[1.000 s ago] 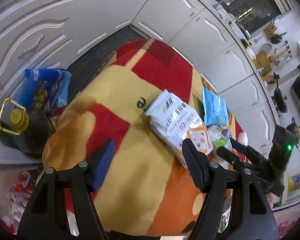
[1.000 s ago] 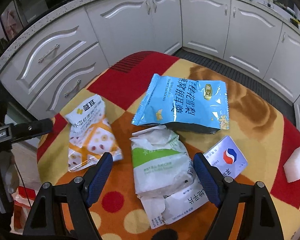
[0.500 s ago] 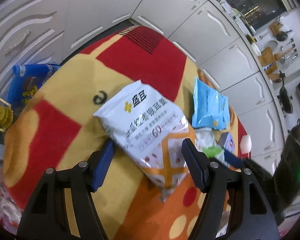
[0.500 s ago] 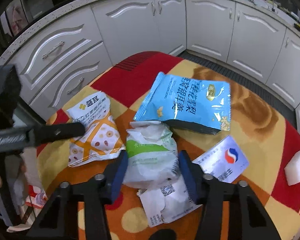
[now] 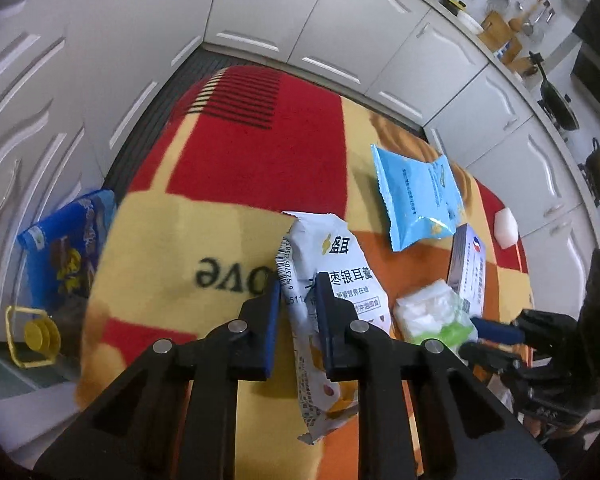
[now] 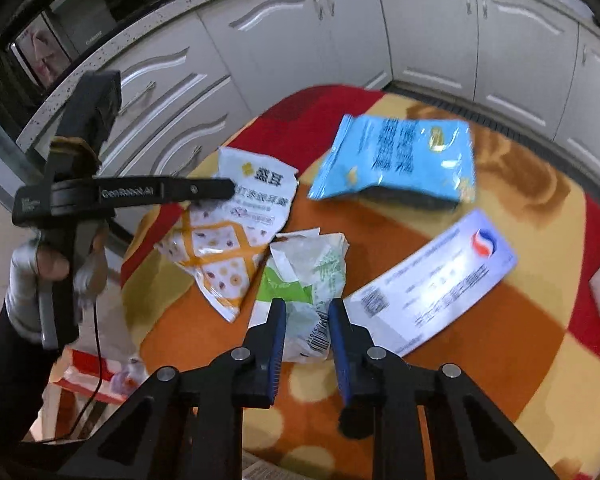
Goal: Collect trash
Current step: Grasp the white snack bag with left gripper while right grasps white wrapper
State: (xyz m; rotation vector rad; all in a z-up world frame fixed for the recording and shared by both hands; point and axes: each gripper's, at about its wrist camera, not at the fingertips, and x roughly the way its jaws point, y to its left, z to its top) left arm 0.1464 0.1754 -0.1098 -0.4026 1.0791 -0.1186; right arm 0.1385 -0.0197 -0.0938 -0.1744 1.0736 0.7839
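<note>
Left wrist view: my left claw (image 5: 296,284) has just closed on the white snack packet (image 5: 332,264), its long axis running straight ahead from the claw toward the counter (image 5: 260,168) middle. My right claw (image 6: 306,308) has just closed on the green-and-white wrapper (image 6: 308,276) beside it. I count one blue bag (image 6: 396,156), one white box (image 6: 440,280) and one white block (image 5: 506,227) left toward the right edge.

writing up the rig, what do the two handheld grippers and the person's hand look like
Both grippers, left gripper and right gripper, have black frames, silver pivot bolts and blue-padded jaws. The left carries white lettering and a thin black cable. The hand wears a grey glove and dark sleeve.
</note>
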